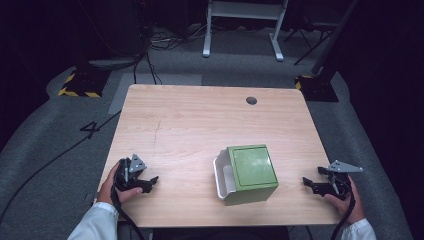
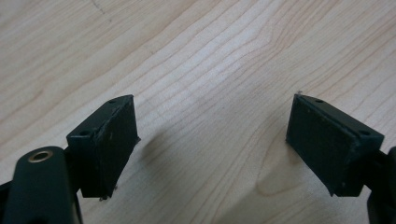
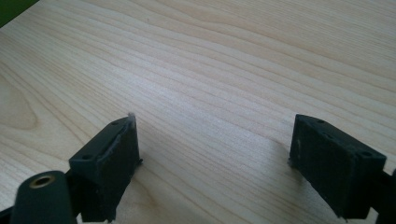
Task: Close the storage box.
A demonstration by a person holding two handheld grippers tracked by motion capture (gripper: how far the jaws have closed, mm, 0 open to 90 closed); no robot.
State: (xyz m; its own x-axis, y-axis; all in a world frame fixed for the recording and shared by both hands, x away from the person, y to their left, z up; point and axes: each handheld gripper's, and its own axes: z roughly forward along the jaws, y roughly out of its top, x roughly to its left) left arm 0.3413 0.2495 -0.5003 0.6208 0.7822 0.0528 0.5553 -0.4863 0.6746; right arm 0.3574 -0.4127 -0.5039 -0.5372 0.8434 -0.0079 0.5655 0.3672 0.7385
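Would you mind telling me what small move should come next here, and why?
Probably bring the right gripper leftward toward the green box. Both grippers rest open on the table, holding nothing, and the box, with its white inner tray slid partly out on the left, sits nearer the right one than the left gripper.

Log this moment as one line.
left hand-held gripper: open, empty | right hand-held gripper: open, empty | green box with white tray: untouched between them on table

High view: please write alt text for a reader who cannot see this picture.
A green box with a white inner tray stands on a light wooden table, toward its near right. A person's hands hold the left gripper and the right gripper at the near edge on either side of the box, both with fingers open and not touching it.
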